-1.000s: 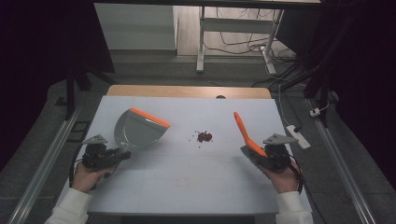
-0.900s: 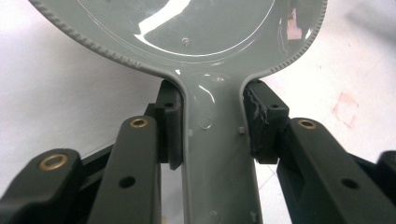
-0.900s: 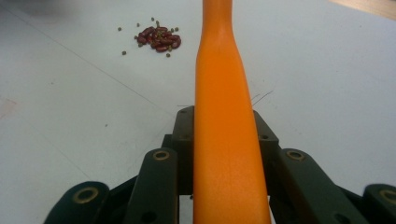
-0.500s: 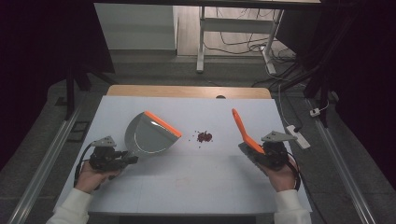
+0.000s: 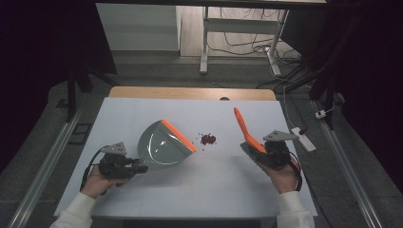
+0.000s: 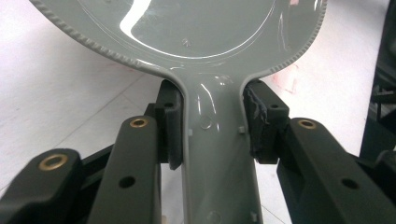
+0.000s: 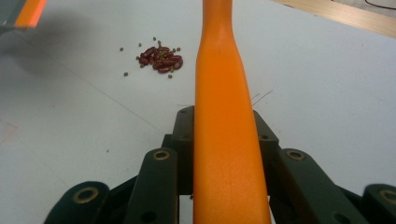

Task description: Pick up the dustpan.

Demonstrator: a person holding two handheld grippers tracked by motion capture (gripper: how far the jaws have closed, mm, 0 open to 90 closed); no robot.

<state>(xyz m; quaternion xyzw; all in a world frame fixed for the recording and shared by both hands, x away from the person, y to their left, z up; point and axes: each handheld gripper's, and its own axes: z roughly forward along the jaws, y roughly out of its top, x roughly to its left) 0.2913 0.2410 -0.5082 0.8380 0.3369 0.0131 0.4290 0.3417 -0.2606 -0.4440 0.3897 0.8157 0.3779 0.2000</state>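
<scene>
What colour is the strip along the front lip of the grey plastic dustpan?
Orange; the strip shows best in the high view.

Beans (image 5: 207,139) alone (small heap) obstruct open table (image 5: 228,185).

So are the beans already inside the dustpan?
No, the red beans lie in a small pile on the white table, apart from the dustpan.
</scene>
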